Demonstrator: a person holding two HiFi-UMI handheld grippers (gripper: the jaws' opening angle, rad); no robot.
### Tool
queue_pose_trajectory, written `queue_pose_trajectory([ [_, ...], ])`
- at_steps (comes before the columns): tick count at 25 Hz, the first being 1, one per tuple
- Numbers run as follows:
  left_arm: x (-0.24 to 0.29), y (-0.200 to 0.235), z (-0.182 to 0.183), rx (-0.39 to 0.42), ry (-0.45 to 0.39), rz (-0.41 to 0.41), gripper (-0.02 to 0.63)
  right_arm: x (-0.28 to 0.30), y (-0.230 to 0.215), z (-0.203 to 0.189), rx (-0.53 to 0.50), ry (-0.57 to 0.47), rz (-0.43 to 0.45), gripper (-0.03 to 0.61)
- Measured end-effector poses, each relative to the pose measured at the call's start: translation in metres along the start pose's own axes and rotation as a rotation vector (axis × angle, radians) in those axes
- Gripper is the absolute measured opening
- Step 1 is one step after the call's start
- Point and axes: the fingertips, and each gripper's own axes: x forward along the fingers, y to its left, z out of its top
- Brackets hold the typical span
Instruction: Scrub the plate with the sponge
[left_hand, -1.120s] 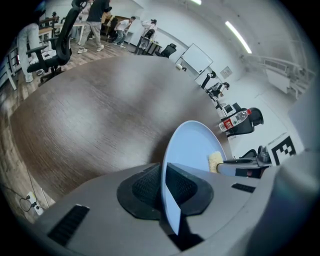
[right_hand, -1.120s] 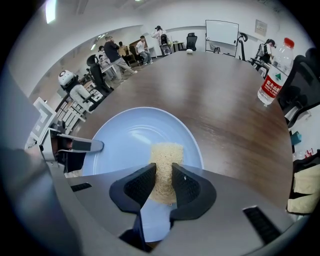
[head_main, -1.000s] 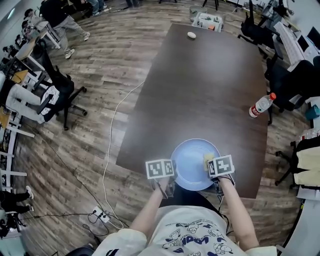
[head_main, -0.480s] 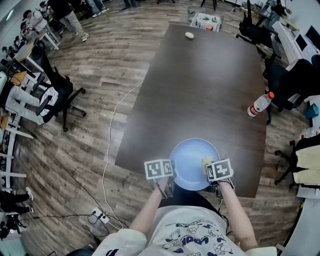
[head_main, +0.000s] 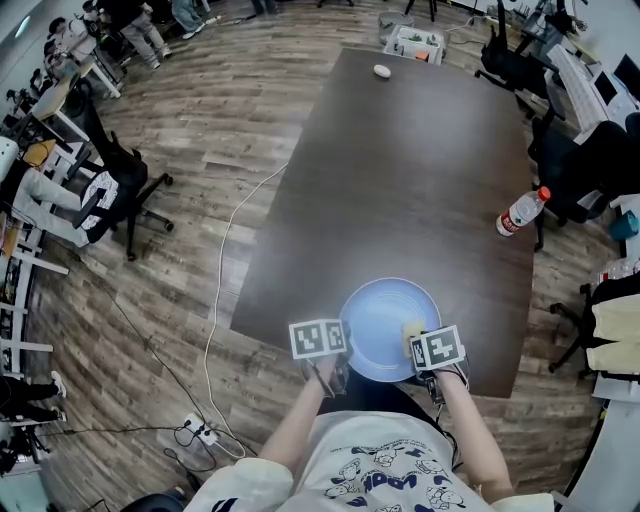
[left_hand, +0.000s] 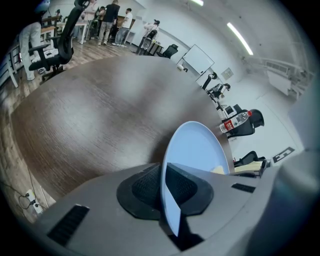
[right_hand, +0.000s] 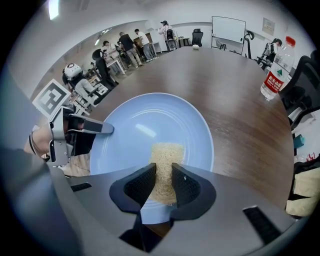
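You are working at the near end of the dark wooden bench (head_main: 400, 170), where the pale blue plate (head_main: 385, 320) is sitting. Your left claw (left_hand: 164, 187) is clenching the plate's rim, likely to steady it. Your right claw (right_hand: 163, 182) is pinching the yellow sponge (right_hand: 167, 155), pressing it onto the plate's right side.

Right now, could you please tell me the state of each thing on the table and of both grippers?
plate: flat on the table, near edge.
sponge: pinched, pressed on the plate.
bottle: upright, capped.
left gripper: shut on the plate's rim.
right gripper: shut on the sponge.
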Motion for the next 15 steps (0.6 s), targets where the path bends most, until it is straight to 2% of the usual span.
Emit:
queue_pose_trajectory([
  [15,0.002,-0.001,-0.001,-0.004,-0.003,0.0,0.028,0.002,0.025,-0.016,-0.01,0.045,0.08,0.1],
])
